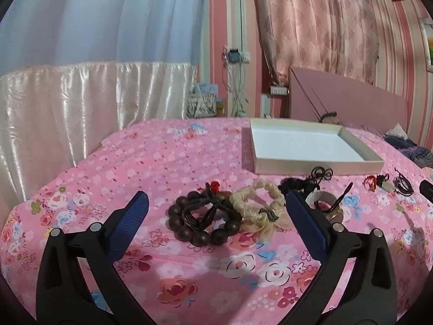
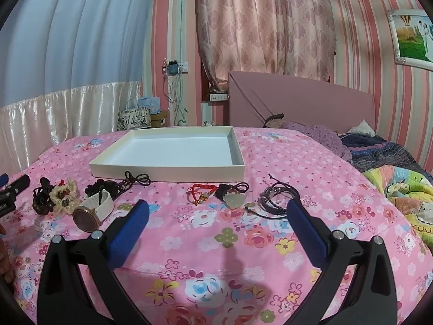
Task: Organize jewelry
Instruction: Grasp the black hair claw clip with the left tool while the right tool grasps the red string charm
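A bed (image 2: 311, 168) under a pink floral sheet filled both views, its far right end buried in a purple and multicoloured blanket (image 2: 392, 162). A shallow white tray (image 2: 167, 172) lay empty on the sheet, its near wall just behind the jewelry, with bare sheet on both sides of it.

The left tool (image 1: 216, 205) hung released, fingers spread wide around a dark wooden bead bracelet (image 1: 200, 230) touching a cream scrunchie (image 1: 259, 208); its right finger hid part of a white-strapped watch (image 2: 92, 211), whose dial could not be read. Black cords (image 2: 135, 180) lay tangled by the tray's near wall, their ends hard to separate.

The right tool (image 2: 217, 214) was likewise released and empty above open sheet, short of a red string bracelet (image 2: 201, 192), a pale jade pendant (image 2: 235, 199) and coiled black cord bracelets (image 2: 276, 197). At that view's left edge, the other tool's black body was cut off.
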`<state>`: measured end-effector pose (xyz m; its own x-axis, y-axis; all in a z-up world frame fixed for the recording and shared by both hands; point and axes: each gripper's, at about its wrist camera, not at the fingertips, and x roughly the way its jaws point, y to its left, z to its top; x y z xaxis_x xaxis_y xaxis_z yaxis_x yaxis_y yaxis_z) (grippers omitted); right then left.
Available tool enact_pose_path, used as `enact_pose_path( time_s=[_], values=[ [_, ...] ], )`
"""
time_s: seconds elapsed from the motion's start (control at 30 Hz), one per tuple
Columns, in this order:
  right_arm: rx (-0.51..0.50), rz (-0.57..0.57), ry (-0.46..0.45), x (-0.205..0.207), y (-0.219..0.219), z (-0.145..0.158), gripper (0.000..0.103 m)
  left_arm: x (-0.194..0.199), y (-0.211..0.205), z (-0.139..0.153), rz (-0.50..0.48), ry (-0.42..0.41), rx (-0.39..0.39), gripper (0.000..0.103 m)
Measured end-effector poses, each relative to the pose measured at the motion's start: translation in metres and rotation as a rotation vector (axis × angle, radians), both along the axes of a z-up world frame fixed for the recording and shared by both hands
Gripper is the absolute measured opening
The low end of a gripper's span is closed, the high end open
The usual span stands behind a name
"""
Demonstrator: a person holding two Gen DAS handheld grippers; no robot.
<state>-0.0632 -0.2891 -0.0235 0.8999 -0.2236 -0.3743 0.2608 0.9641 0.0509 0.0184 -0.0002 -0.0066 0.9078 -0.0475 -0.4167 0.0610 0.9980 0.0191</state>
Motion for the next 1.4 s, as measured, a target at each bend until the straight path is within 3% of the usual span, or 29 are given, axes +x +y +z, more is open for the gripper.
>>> enact_pose_path(
  time_s=[0.17, 0.23, 0.3, 0.33, 0.4, 0.47, 0.63, 0.8, 0.93, 1.03, 1.17, 1.23, 1.37, 1.4],
  values=[
    [0.097, 0.003, 0.022, 0.003, -0.018, -0.004, 0.101, 0.013, 0.004, -0.003, -0.034, 0.062, -0.017, 0.099],
    [0.145, 0.011, 0.035, 0.005, -0.026, -0.007, 0.101, 0.018, 0.006, -0.001, -0.041, 0.063, 0.021, 0.095],
    [0.189, 0.013, 0.044, 0.006, -0.033, -0.010, 0.101, 0.026, 0.007, -0.002, -0.041, 0.064, 0.116, 0.091],
    [0.206, 0.013, 0.052, 0.007, -0.035, -0.012, 0.101, 0.029, 0.008, -0.003, -0.051, 0.080, 0.136, 0.087],
    [0.227, 0.016, 0.074, 0.012, -0.038, -0.015, 0.101, 0.041, 0.009, -0.012, -0.098, 0.162, 0.151, 0.071],
    [0.235, 0.023, 0.093, 0.016, -0.039, -0.018, 0.101, 0.048, 0.010, -0.020, -0.118, 0.214, 0.158, 0.062],
    [0.238, 0.032, 0.115, 0.019, -0.038, -0.019, 0.101, 0.059, 0.012, -0.023, -0.092, 0.246, 0.165, 0.058],
    [0.239, 0.042, 0.157, 0.029, -0.042, -0.020, 0.101, 0.071, 0.007, -0.034, -0.127, 0.320, 0.180, 0.043],
    [0.191, 0.051, 0.176, 0.036, -0.046, -0.011, 0.101, 0.078, 0.008, -0.033, -0.142, 0.314, 0.175, 0.035],
    [0.152, 0.055, 0.189, 0.046, -0.052, -0.006, 0.101, 0.081, 0.008, -0.033, -0.175, 0.315, 0.156, 0.035],
    [0.192, 0.124, 0.227, 0.068, -0.052, -0.012, 0.101, 0.082, 0.009, -0.030, -0.202, 0.294, 0.118, 0.035],
    [0.166, 0.144, 0.247, 0.079, -0.042, -0.012, 0.096, 0.082, 0.011, -0.028, -0.207, 0.282, 0.097, 0.035],
    [0.152, 0.160, 0.304, 0.110, -0.029, -0.014, 0.065, 0.082, 0.017, -0.024, -0.216, 0.267, 0.051, 0.034],
    [0.155, 0.160, 0.315, 0.116, -0.028, -0.016, 0.061, 0.082, 0.018, -0.023, -0.217, 0.265, 0.046, 0.034]
  ],
)
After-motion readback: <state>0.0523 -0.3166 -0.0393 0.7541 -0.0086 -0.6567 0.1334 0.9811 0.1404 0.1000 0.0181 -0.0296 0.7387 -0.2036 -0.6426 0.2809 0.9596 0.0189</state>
